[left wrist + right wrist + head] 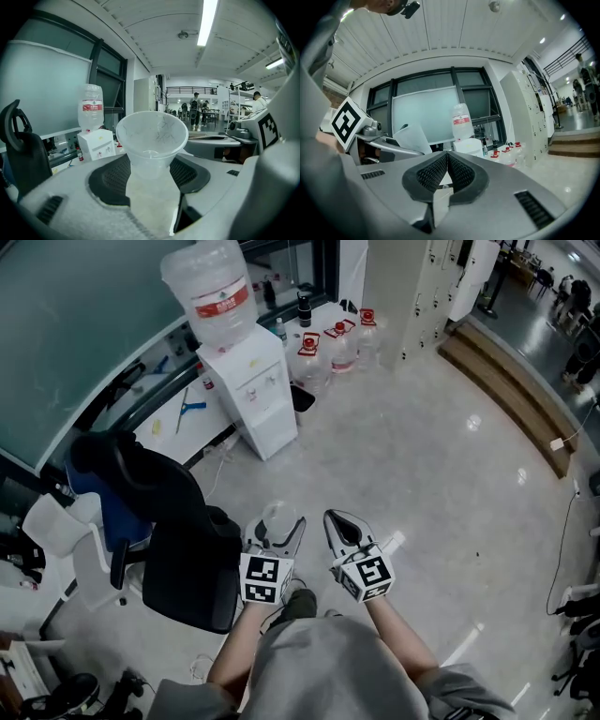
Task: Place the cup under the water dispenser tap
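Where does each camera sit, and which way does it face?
Head view: on the head, facing steeply down; shows arms, left gripper, right gripper, with the dispenser ahead.
Left gripper view: on the left gripper, facing along jaws closed on the cup, toward the dispenser.
Right gripper view: on the right gripper, facing along shut jaws; left gripper at its left.
Shared: all three show the dispenser.

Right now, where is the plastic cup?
The cup is held in the left gripper, low and centre in the head view, right of the black chair, short of the water dispenser.

Translucent, thin plastic cup (151, 140); glossy, smooth pale floor (422, 465).
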Action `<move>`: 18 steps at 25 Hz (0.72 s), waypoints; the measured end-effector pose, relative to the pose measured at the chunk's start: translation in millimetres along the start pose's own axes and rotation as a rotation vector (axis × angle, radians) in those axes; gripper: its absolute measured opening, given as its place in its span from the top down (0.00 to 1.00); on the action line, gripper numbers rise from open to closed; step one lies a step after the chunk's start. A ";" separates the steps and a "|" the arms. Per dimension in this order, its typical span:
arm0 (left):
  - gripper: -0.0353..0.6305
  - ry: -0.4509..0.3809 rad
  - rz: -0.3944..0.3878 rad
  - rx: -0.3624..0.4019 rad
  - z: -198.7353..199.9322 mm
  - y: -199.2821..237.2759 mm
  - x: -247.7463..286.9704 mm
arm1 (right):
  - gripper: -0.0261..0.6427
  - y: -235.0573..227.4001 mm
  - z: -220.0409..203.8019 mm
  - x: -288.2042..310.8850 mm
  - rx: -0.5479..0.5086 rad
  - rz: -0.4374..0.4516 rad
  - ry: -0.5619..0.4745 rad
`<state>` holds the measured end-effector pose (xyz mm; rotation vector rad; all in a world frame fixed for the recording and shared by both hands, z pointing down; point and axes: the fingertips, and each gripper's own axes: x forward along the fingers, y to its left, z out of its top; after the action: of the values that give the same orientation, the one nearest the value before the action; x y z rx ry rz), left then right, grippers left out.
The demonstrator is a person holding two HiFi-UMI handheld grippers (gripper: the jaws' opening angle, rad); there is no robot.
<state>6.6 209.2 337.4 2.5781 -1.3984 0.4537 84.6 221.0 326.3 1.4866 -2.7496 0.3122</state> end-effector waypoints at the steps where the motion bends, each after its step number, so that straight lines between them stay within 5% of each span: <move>1: 0.55 0.001 -0.002 -0.001 0.6 8.4 3.1 | 0.94 0.0 0.9 8.8 0.001 -0.003 0.002; 18: 0.55 0.015 -0.014 -0.054 3.0 111.5 55.3 | 0.94 -8.4 8.4 130.1 -0.043 -0.003 0.048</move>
<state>-58.0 104.2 354.4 2.5354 -1.3675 0.4258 20.6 107.3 331.8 1.4541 -2.6989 0.2829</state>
